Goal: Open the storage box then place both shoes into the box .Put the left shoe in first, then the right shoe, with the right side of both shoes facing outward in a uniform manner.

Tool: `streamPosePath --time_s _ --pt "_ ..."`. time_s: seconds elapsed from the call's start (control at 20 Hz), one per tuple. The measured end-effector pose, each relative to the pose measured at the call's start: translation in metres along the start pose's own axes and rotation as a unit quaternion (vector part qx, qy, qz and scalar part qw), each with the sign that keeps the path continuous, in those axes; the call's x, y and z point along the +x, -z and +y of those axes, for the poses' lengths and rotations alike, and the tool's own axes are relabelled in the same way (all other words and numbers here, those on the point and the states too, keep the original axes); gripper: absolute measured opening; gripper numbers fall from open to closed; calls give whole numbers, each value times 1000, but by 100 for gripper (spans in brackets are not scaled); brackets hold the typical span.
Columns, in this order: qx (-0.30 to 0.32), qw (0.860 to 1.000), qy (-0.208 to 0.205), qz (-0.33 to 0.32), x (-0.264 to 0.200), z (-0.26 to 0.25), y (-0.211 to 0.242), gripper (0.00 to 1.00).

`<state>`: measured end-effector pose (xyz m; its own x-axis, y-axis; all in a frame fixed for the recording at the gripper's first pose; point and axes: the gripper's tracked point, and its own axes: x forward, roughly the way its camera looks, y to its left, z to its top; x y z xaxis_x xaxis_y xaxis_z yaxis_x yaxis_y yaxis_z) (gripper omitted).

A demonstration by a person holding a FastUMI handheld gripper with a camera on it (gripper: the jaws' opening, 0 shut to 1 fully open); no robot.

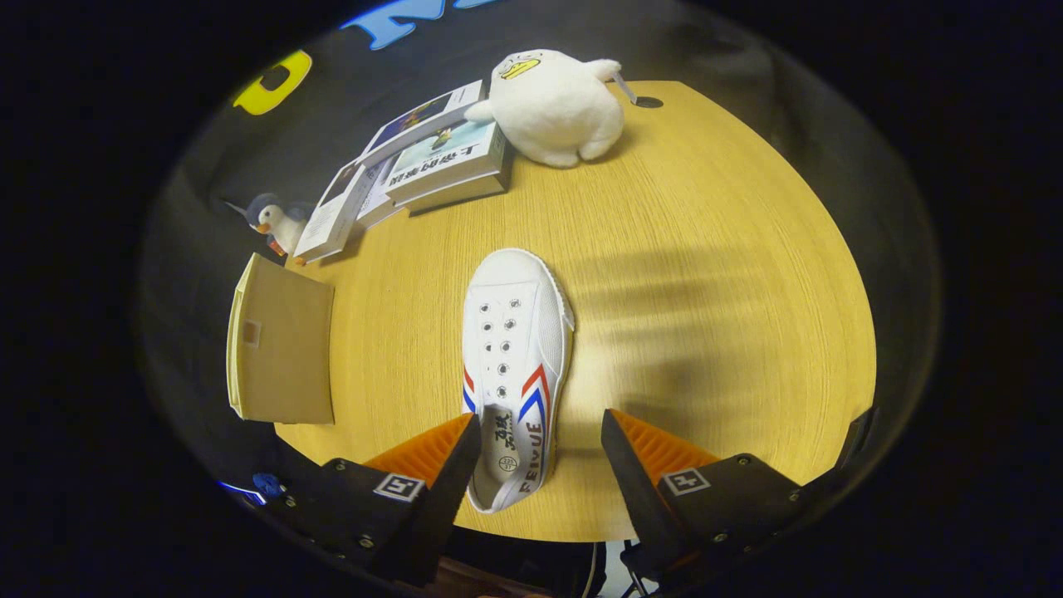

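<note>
A white canvas shoe (515,357) with red and blue side stripes lies on the wooden table (706,274), toe pointing away from me and heel toward me. My gripper (540,432) hangs open above its heel end, the shoe's heel opening lying between the two fingers, closer to the left finger (440,457). Neither finger presses on the shoe. To the left, at the table's edge, stands a tan cardboard storage box (278,349) with a small cutout in its face; I cannot tell whether it is open.
Beyond the shoe, a stack of books (432,158) lies at the far left of the table with a white plush duck (552,104) beside it. A small penguin toy (278,220) sits left of the books. Bare tabletop stretches to the right of the shoe.
</note>
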<state>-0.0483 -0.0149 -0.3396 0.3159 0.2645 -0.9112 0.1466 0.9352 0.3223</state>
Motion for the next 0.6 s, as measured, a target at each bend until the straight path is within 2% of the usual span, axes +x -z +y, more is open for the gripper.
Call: streamPosePath --time_s 0.25,0.35,0.4,0.45,0.5,0.55,0.6 --pt "-10 999 12 29 32 -8 7 81" --pt "-15 999 6 37 38 -4 7 81" --pt "-15 999 6 40 41 -4 7 74" --pt "-23 999 5 40 47 -3 8 74" --pt "-34 999 1 43 47 0 8 68" --pt "-52 998 12 45 49 -1 11 57" --pt "-70 997 14 42 55 0 11 33"
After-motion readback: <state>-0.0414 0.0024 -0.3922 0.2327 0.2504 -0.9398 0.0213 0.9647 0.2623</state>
